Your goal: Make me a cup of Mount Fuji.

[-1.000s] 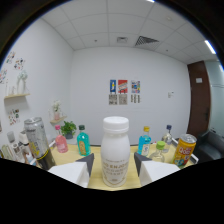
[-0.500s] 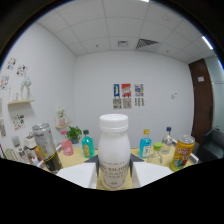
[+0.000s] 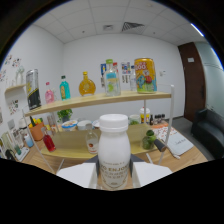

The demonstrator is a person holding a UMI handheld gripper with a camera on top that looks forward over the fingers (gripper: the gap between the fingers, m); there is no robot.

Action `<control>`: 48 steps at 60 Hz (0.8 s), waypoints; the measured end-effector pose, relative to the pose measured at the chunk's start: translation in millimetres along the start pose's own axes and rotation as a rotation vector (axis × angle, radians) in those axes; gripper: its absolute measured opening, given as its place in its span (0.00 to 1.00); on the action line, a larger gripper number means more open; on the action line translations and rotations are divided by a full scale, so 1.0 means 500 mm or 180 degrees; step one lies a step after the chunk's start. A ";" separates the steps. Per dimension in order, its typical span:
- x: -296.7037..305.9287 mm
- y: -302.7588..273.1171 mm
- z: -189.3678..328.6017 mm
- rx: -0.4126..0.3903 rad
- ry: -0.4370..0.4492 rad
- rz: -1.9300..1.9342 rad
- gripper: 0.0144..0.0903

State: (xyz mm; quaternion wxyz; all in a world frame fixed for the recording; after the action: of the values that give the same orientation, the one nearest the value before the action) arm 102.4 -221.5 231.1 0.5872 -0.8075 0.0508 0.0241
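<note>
White office walls back a two-tier shelf (image 3: 100, 102) of drinks; low in the frame's centre, the hand-held gripper (image 3: 114, 175) clamps a white bottle (image 3: 114, 150) (smooth, rigid, probably weighty) mid-body.

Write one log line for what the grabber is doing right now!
gripper: shut on white bottle | bottle: upright, cap on | ahead: two-level wooden shelf with drinks
</note>
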 end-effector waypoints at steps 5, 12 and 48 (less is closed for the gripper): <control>0.023 0.075 0.015 -0.0043 0.0004 0.0001 0.43; 0.055 0.163 0.038 -0.0255 0.0095 -0.0058 0.43; 0.082 0.193 0.085 -0.0428 0.0359 -0.4770 0.44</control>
State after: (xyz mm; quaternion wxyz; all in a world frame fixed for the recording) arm 133.4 -212.9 122.9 0.3923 -0.6600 -0.4836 -0.4202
